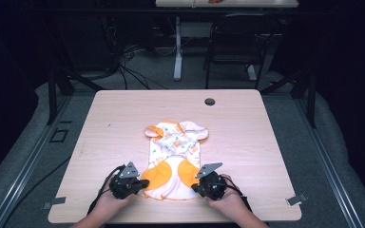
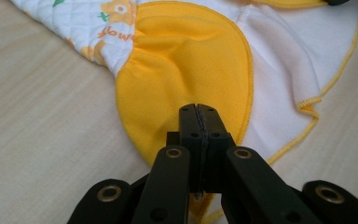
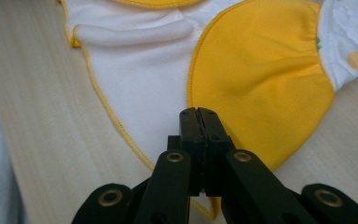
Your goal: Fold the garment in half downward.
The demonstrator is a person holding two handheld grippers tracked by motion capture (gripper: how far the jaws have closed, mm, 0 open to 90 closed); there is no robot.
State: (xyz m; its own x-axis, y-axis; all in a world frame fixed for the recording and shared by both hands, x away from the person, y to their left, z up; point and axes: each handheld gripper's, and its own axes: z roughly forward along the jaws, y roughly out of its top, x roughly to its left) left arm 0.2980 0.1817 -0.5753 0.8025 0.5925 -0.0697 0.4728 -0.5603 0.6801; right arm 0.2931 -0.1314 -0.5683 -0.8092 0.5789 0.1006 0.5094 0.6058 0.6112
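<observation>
Orange and white cloth makes up the baby garment (image 1: 174, 159), which lies flat near the middle of the bench (image 1: 114, 123), a little toward the person's side. Its upper part is white with small orange and green prints and ends in two short sleeves trimmed in orange; its lower part carries two rounded orange panels with a plain white lining showing between and below them, edged in orange stitching.

At the near left corner of the garment sits the left gripper (image 1: 134, 183), held in the person's left hand (image 1: 108, 204). In the left gripper view its jaws are pressed together, tips over the left orange panel (image 2: 186, 74); folds in the cloth run toward the tips, but whether fabric is actually pinched between them I cannot tell.

At the near right corner sits the right gripper (image 1: 204, 185), held in the right hand (image 1: 228, 202). In the right gripper view its jaws are likewise together, tips at the seam where the right orange panel (image 3: 261, 70) meets the white lining (image 3: 140, 79); a grip on the cloth cannot be confirmed there either.

Farther out, a round grommet hole (image 1: 209, 101) sits near the far edge of the bench, and small metal brackets (image 1: 296, 199) stick out at its near corners. Beyond the bench stand a dark chair (image 1: 237, 42) and a white table leg (image 1: 177, 47), with cables (image 1: 123, 61) on the grey floor.
</observation>
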